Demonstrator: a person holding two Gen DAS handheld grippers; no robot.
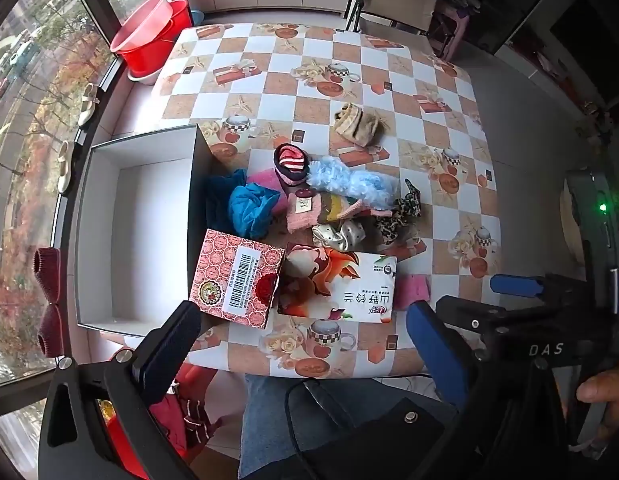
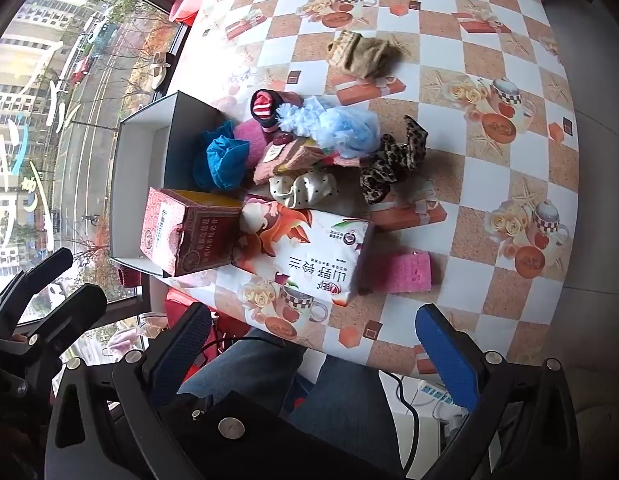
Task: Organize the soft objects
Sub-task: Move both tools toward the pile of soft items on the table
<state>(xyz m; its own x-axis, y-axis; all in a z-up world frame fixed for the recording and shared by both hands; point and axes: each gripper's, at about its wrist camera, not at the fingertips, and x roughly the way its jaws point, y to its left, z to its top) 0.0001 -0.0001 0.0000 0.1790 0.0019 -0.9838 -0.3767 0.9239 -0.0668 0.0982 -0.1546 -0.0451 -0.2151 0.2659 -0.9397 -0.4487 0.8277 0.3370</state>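
A heap of soft things lies mid-table: a blue cloth point(image 1: 251, 210) point(image 2: 225, 158), a fluffy light-blue piece point(image 1: 349, 180) point(image 2: 333, 122), a striped red sock point(image 1: 291, 162), pink socks point(image 1: 305, 212), a leopard scrunchie point(image 1: 401, 212) point(image 2: 393, 158), a cream dotted scrunchie point(image 2: 305, 188). A tan sock point(image 1: 359, 122) point(image 2: 359, 54) lies apart, farther back. A pink sponge point(image 2: 401, 272) lies by the floral pack. An open white box point(image 1: 133, 240) point(image 2: 145, 148) stands at the left. My left gripper point(image 1: 301, 332) and right gripper point(image 2: 313, 348) are both open and empty, above the near table edge.
A red patterned carton point(image 1: 237, 284) point(image 2: 189, 236) and a floral pack point(image 1: 341, 284) point(image 2: 305, 252) lie at the near edge of the checked tablecloth point(image 1: 449, 260). Red basins point(image 1: 149, 36) stand by the window at the far left. A folding chair point(image 1: 397, 0) stands behind the table.
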